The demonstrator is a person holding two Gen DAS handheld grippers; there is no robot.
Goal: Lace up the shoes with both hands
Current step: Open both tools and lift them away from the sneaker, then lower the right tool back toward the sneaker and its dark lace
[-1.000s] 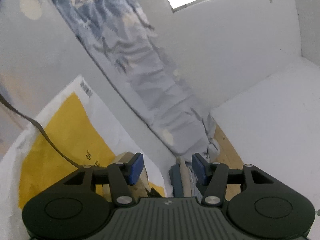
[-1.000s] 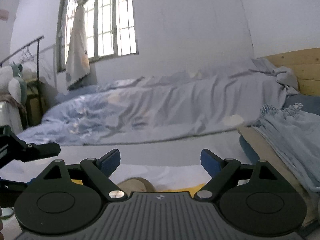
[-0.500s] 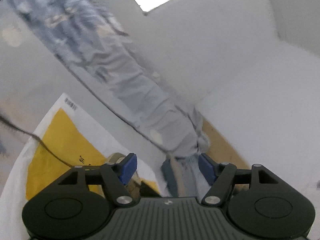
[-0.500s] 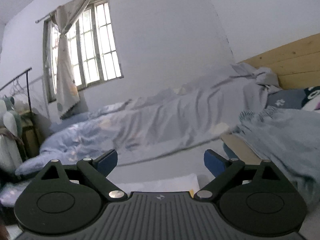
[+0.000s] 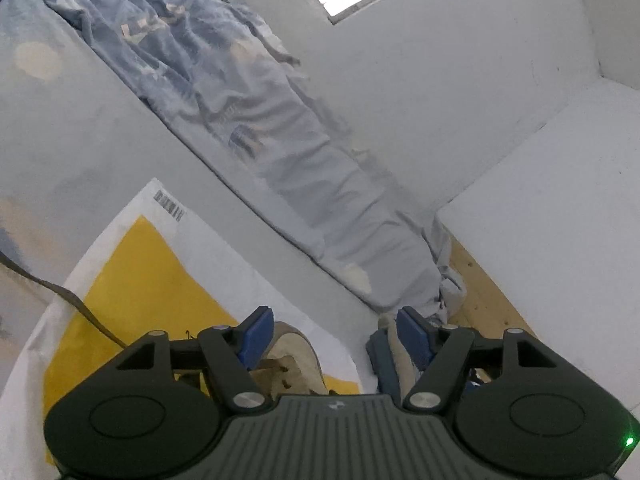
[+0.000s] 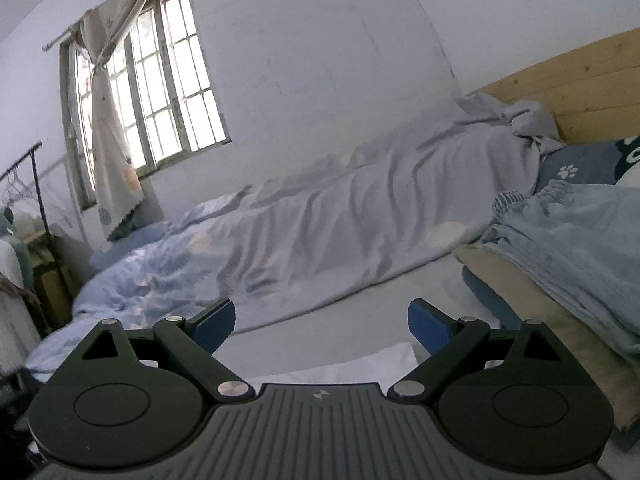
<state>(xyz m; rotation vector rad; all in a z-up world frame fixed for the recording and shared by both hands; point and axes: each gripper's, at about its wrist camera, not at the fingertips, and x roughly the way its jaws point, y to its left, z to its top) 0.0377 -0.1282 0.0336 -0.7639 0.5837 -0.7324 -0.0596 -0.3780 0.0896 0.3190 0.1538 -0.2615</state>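
Both claws stand with their blue-padded fingers spread wide apart, gripping nothing. From the left wrist view, the left claw (image 5: 334,330) hovers over a tan shoe (image 5: 294,360), whose toe and eyelet rows show between and just behind the left blue pad (image 5: 256,334); the lower part of the shoe is hidden by the claw body. A dark lace (image 5: 76,300) runs from the left edge of that view down toward the claw's left linkage, where it passes out of sight, so its end cannot be told. The shoe rests on a white and yellow plastic bag (image 5: 148,276) with a barcode printed near its far corner, and the bag lies flat on the bed's pale sheet (image 5: 100,120). Just to the right of the shoe, behind the right pad, sit a dark blue cushion edge and a beige fold, partly hidden.

From the right wrist view, the right claw (image 6: 322,326) is held above the white corner of the bag (image 6: 360,364), pointing across the bed. Beyond it a rumpled blue-grey duvet (image 6: 320,232) stretches along the wall. At the right lie a beige pillow (image 6: 560,320) with light blue folded clothing (image 6: 580,232) on top, and behind them a pale wooden headboard (image 6: 580,80). Farther off, a barred window (image 6: 176,100) with a tied-back curtain (image 6: 110,148) is set in the white wall, and a clothes rail (image 6: 20,164) stands at the far left.
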